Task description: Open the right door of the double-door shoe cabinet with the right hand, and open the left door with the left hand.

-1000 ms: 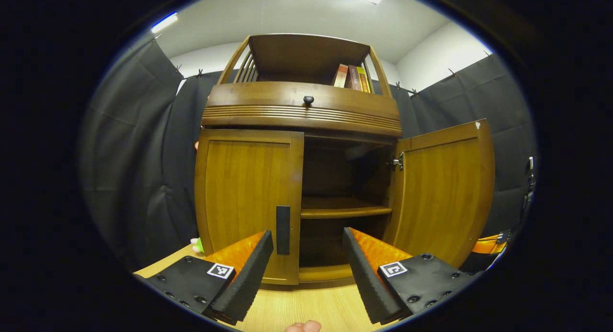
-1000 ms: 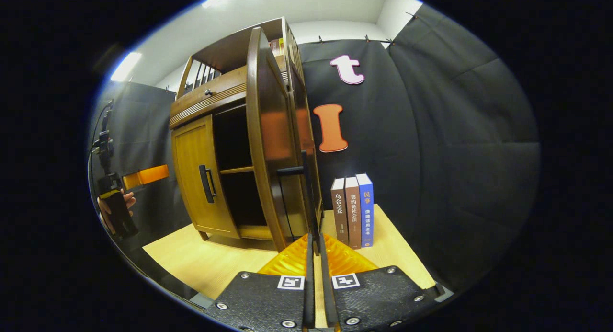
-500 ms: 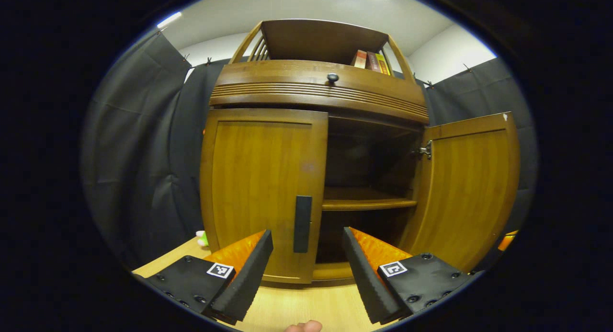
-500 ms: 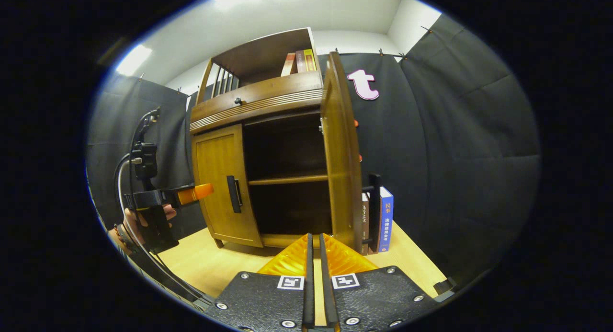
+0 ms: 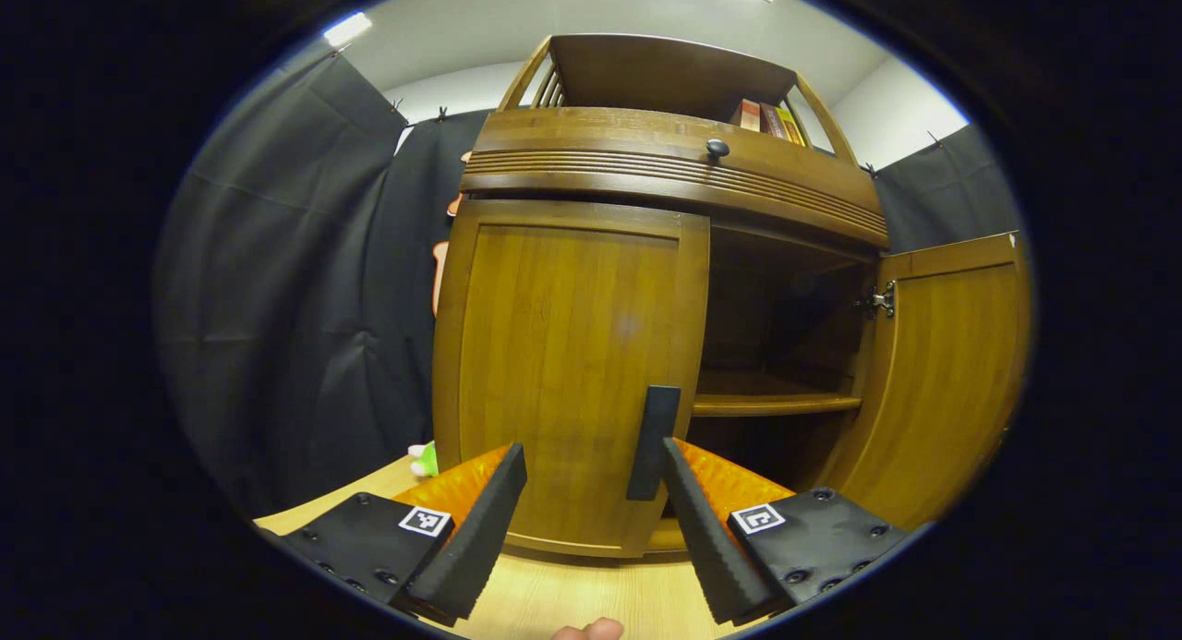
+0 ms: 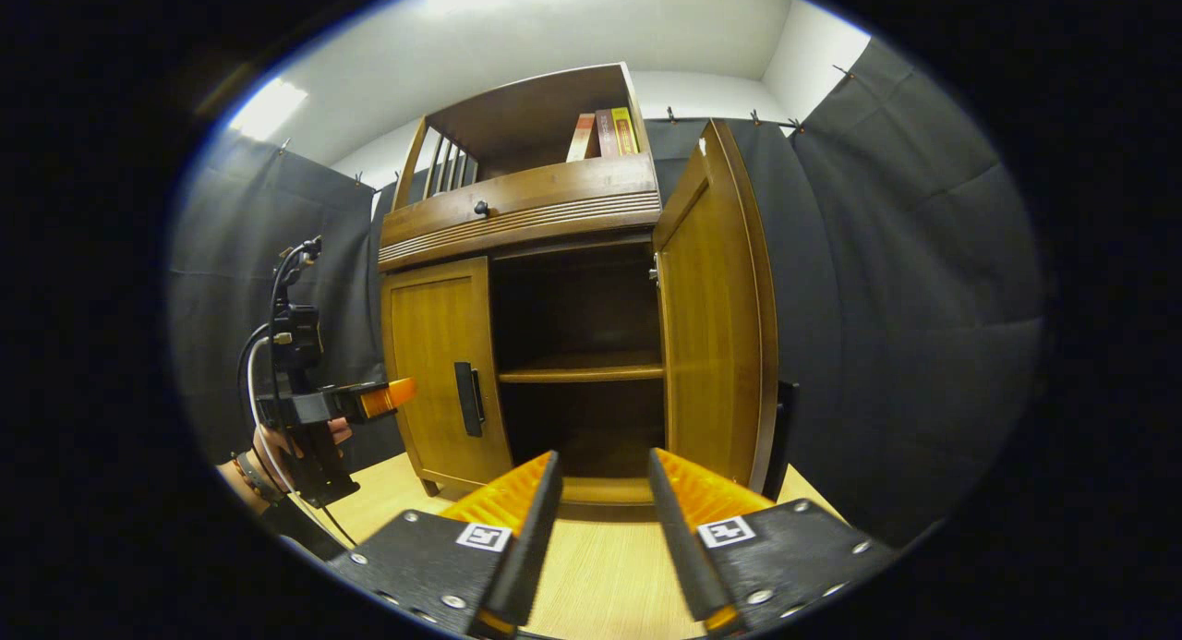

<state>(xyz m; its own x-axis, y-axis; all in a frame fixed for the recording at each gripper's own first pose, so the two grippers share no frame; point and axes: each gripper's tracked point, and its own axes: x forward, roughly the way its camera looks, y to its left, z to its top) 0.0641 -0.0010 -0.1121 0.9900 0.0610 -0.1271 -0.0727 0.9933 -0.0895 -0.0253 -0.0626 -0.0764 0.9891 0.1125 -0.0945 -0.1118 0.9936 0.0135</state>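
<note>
right gripper (image 6: pixel 605 529): jaws parting, releasing right door (image 6: pixel 716 344), now standing wide open. left gripper (image 5: pixel 586 520): jaws spread, closing on handle (image 5: pixel 652 442) of shut left door (image 5: pixel 563 372). half done.

The cabinet (image 6: pixel 526 252) stands on the table (image 6: pixel 600 566), left door (image 5: pixel 568 363) shut, right door (image 6: pixel 711 317) swung open, books (image 6: pixel 605 134) on its top shelf.
</note>
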